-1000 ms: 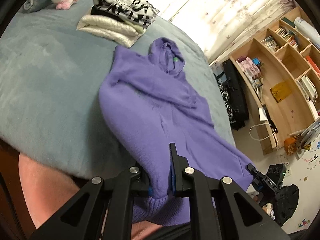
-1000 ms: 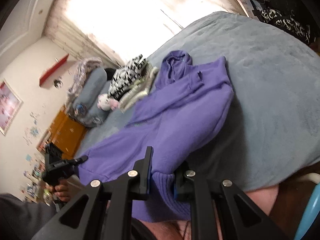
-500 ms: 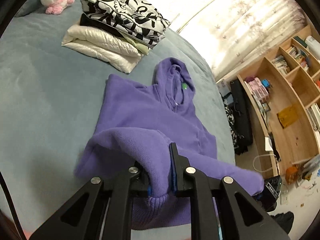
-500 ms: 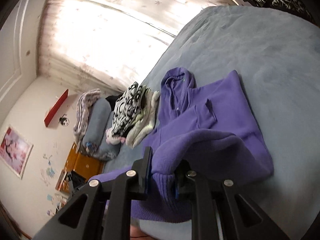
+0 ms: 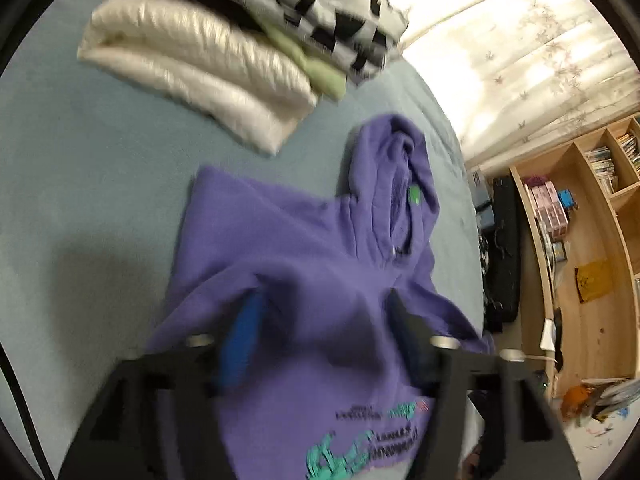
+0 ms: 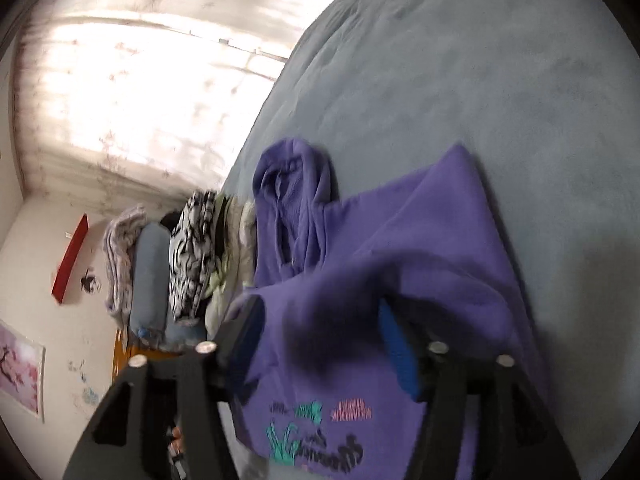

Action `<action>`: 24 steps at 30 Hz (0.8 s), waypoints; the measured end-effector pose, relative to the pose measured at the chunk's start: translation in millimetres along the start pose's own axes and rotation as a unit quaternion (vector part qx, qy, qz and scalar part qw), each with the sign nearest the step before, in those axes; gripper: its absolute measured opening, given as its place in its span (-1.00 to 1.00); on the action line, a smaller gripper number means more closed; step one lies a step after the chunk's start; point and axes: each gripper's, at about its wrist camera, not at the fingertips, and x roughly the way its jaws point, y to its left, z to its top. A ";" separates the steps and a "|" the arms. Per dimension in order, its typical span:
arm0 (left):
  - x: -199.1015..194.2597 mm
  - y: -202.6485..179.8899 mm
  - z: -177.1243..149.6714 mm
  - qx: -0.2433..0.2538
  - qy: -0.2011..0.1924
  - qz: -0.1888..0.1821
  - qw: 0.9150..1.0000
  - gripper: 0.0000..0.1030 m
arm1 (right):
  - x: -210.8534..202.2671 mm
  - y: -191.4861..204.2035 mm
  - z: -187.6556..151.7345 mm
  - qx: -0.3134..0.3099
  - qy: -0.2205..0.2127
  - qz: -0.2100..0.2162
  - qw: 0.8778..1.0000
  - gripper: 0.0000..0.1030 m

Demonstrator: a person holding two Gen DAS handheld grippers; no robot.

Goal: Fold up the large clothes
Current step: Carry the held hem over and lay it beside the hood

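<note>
The purple hoodie (image 5: pixel 304 280) lies on the grey-blue bed (image 5: pixel 88 208), its hem half laid back over the body, and this loose flap could slump or skew now that both claws have let go. Its long axis runs near to far, hood far, just beside the stack of folded clothes (image 5: pixel 224 60). The left gripper (image 5: pixel 320 320) and right gripper (image 6: pixel 320 328) have just been opening; their jaws stand wide and hold nothing, the cloth lying between them unpinched.

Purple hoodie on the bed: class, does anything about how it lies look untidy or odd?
Yes. The purple hoodie is folded bottom-up, but the folded layer lies bunched and ridged, not flat. Its hood sticks out past the fold, crumpled on the grey-blue bedspread.
</note>
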 end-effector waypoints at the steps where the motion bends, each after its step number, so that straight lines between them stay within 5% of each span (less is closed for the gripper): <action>1: -0.6 -0.6 2.7 0.001 -0.010 -0.003 1.000 0.61 | 1.4 0.4 2.2 -0.002 -0.002 0.004 1.000 0.31; 4: 2.5 -3.2 12.5 0.011 -0.017 -0.002 1.000 0.62 | 6.4 1.2 5.4 -0.018 -0.004 -0.015 1.000 0.32; 10: 21.7 -3.9 21.3 0.084 -0.013 0.085 0.993 0.61 | 16.4 -3.2 15.7 -0.069 -0.008 -0.082 0.994 0.32; 17: 50.4 -3.0 33.3 0.176 -0.011 0.179 0.968 0.46 | 44.8 -5.5 31.7 -0.150 0.016 -0.166 0.975 0.32; 24: 82.1 -10.8 40.5 0.229 0.008 0.207 0.951 0.15 | 78.9 2.5 37.7 -0.203 0.044 -0.197 0.958 0.32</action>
